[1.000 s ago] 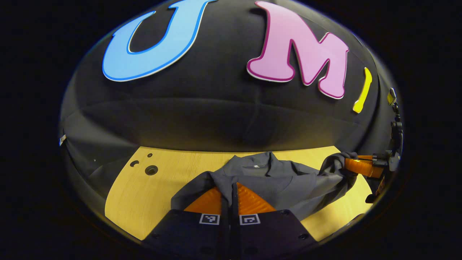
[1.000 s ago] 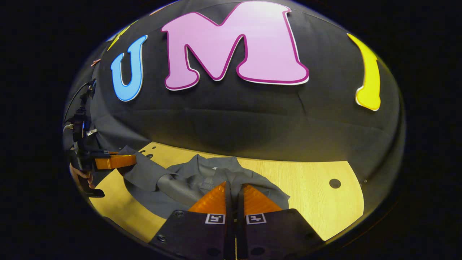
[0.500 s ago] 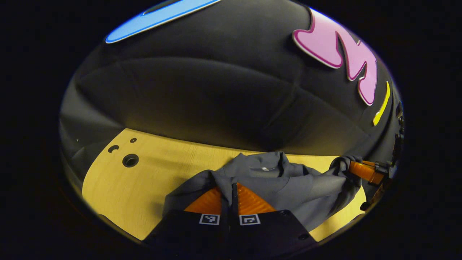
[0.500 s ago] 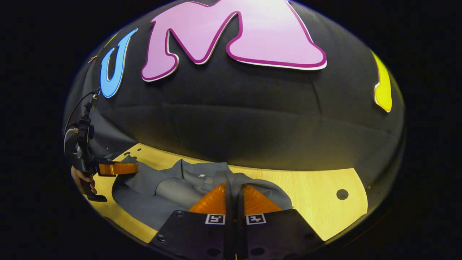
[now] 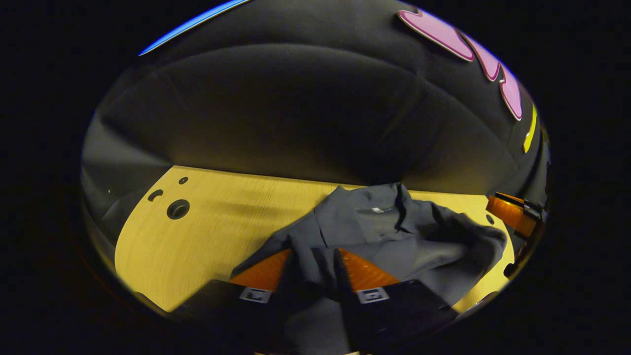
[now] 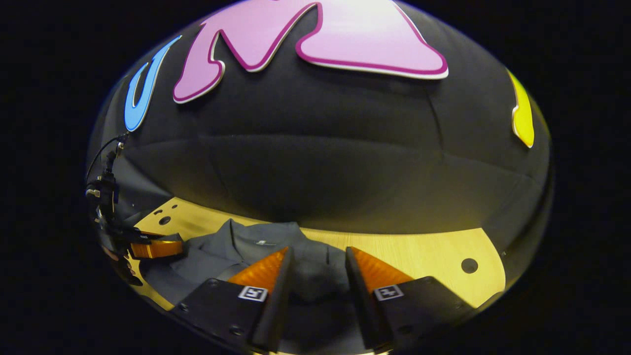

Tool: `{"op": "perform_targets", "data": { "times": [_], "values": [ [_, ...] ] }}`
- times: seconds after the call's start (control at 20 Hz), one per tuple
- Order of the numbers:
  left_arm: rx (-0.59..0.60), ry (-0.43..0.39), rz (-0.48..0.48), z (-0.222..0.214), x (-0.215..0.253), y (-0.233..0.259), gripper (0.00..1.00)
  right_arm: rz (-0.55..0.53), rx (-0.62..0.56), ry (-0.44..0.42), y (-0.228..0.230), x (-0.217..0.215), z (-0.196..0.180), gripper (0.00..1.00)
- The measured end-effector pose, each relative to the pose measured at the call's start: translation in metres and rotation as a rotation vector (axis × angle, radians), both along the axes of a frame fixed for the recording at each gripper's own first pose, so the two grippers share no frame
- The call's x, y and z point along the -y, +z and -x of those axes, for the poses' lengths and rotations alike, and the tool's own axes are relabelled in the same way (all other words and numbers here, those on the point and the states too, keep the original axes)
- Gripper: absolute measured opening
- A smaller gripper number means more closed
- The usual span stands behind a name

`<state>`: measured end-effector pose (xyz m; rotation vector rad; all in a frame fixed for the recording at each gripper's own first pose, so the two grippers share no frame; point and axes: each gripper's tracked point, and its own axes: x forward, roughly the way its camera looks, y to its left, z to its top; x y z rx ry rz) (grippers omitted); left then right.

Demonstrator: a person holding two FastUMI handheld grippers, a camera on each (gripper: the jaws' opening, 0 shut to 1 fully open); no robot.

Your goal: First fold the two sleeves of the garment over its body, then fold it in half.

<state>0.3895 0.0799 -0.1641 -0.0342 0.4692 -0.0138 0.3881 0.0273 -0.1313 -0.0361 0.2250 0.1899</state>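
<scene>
A dark grey collared garment (image 5: 389,236) lies rumpled on the wooden table (image 5: 217,231), collar toward the booth wall. My left gripper (image 5: 315,256) stands open over the garment's near left part, cloth lying loose between its fingers. In the right gripper view the same garment (image 6: 256,246) spreads to the left, and my right gripper (image 6: 315,259) is open above its right part. The right gripper (image 5: 510,214) shows far right in the left gripper view, clear of the cloth. The left gripper (image 6: 157,246) shows far left in the right gripper view, at the garment's edge.
The table (image 6: 434,251) carries round holes at its back left corner (image 5: 177,209) and one hole on the right (image 6: 469,265). The black cloth wall closes the far side. Bare wood lies left of the garment in the left gripper view.
Both grippers were shut on folds of the garment and have opened, letting the cloth drop. The garment's lifted right side has settled flat, and both views have tilted downward.
</scene>
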Motion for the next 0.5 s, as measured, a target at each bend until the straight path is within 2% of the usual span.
{"op": "perform_targets", "data": {
  "times": [0.05,0.1,0.15,0.2,0.25,0.35,0.5],
  "values": [
    [0.023,0.003,-0.014,0.001,-0.001,0.008,0.74,-0.004,0.003,-0.006,0.006,0.004,0.004,0.77],
    [0.043,0.004,-0.029,0.004,-0.004,0.018,0.78,-0.008,0.005,-0.014,0.009,0.007,0.008,0.75],
    [0.06,0.009,-0.041,0.009,-0.006,0.028,0.88,-0.009,0.005,-0.019,0.013,0.01,0.014,0.84],
    [0.075,0.013,-0.046,0.014,-0.006,0.037,0.91,-0.005,0.008,-0.027,0.016,0.014,0.02,0.85],
    [0.091,0.019,-0.05,0.021,-0.009,0.049,0.98,-0.001,0.017,-0.035,0.021,0.017,0.028,0.91],
    [0.135,0.031,-0.067,0.036,-0.014,0.071,0.97,0.012,0.046,-0.05,0.034,0.017,0.044,0.97],
    [0.195,0.034,-0.111,0.07,-0.02,0.105,0.97,0.049,0.113,-0.072,0.059,0.017,0.073,0.99]
  ]
}}
